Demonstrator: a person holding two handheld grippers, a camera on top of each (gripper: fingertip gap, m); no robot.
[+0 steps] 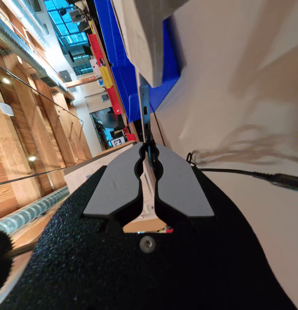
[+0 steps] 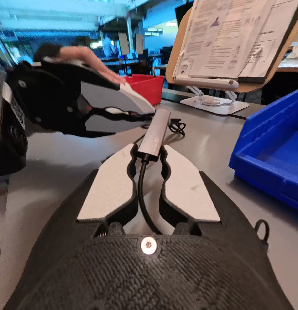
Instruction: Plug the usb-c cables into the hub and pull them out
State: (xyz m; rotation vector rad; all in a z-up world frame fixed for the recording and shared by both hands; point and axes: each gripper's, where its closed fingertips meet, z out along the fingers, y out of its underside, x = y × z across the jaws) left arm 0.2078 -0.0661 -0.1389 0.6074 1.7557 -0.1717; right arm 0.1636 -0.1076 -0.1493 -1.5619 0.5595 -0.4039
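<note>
A grey bar-shaped usb-c hub (image 2: 157,129) lies on the grey table (image 2: 203,151). My right gripper (image 2: 149,149) is shut on its near end, and the hub's own black lead (image 2: 141,184) runs back between the fingers. My left gripper (image 2: 150,115) comes in from the left, shut on a black usb-c cable plug at the hub's far side. In the left wrist view the left gripper (image 1: 149,146) pinches that plug right at the edge of the hub (image 1: 144,104), where open ports show. I cannot tell whether the plug is seated.
A second black cable with its plug (image 1: 285,181) lies loose on the table, and a cable coil (image 2: 177,125) sits beside the hub. A blue bin (image 2: 270,151) stands at the right, a red bin (image 2: 144,87) behind, and a document stand with papers (image 2: 228,42) at the back right. The gap from one gripper's tips to the other's is roughly 6 cm.
</note>
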